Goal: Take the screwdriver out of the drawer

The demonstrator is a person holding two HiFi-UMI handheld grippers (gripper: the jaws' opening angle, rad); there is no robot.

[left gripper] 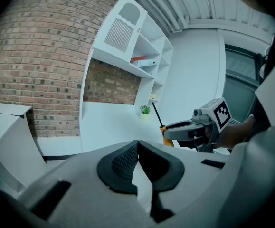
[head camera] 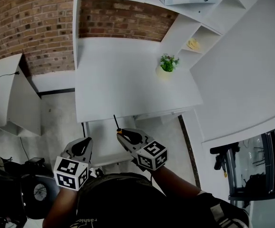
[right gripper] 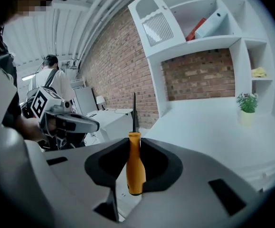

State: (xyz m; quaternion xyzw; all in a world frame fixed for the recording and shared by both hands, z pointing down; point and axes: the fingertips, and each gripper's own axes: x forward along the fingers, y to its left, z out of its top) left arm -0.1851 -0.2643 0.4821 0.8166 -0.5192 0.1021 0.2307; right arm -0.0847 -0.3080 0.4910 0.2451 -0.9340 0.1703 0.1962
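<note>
My right gripper [head camera: 121,134] [right gripper: 133,148] is shut on the screwdriver [right gripper: 135,167], whose orange handle sits between the black pads. Its thin black shaft [head camera: 115,121] sticks out ahead of the jaws, toward the desk's front edge. The gripper hangs above the open white drawer [head camera: 101,141] under the desk [head camera: 128,84]. My left gripper [head camera: 86,142] [left gripper: 137,147] floats beside it to the left, shut with nothing between its pads. In the left gripper view the right gripper [left gripper: 187,129] and the screwdriver [left gripper: 156,113] show at the right.
A small potted plant [head camera: 167,63] stands at the desk's back right. White shelves [head camera: 208,13] with a red book and a binder rise behind, against a brick wall. A second white desk [head camera: 6,94] stands at the left, dark gear on the floor below it.
</note>
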